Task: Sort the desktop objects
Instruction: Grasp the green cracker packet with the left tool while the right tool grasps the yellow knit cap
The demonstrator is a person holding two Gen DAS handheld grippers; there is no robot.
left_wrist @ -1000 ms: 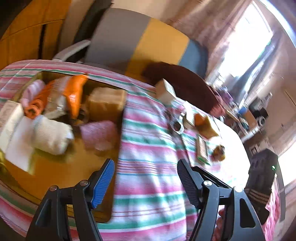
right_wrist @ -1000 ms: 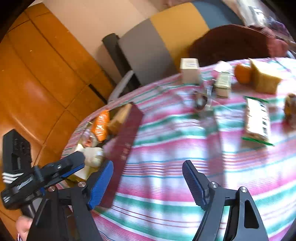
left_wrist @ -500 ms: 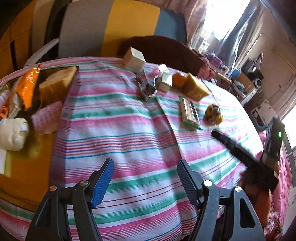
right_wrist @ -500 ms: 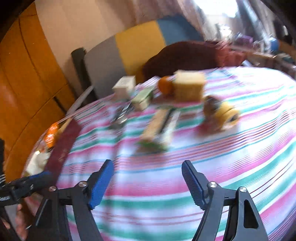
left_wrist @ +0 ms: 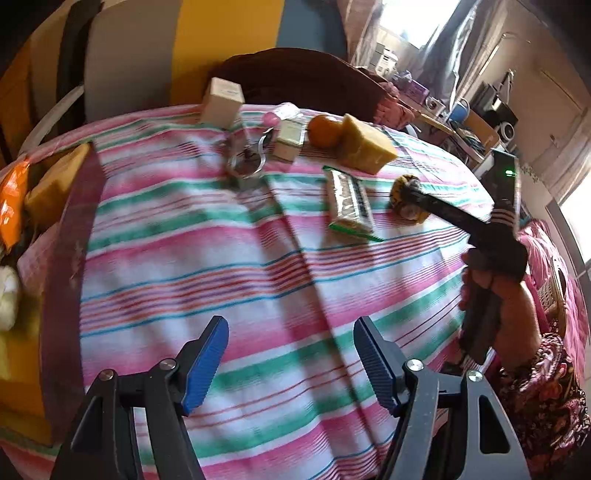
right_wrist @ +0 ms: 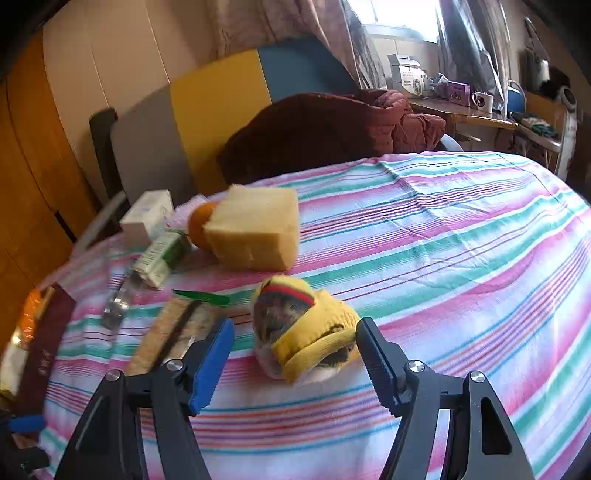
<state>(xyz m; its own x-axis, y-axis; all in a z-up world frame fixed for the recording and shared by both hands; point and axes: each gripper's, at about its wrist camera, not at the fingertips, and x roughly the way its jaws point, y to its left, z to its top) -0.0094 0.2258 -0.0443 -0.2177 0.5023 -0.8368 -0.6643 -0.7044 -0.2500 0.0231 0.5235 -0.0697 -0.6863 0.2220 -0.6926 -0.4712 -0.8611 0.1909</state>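
Surface [right_wrist: 461, 229], striped cloth, now fills both views; storage box left behind. Right gripper [right_wrist: 295, 354] has swung to rolled yellow sock [right_wrist: 306, 332]: fingers spread, opening slightly, sock between, untouched. Left gripper [left_wrist: 290, 354] fingers spread, empty. Likely next pick.

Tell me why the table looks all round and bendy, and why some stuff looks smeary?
Both views use a fisheye lens, so the striped tablecloth bulges like a ball. In the right wrist view the cracker packet is smeared by motion, while the yellow rolled sock looks sharper. In the left wrist view the window glares white and the left edge is blurry.
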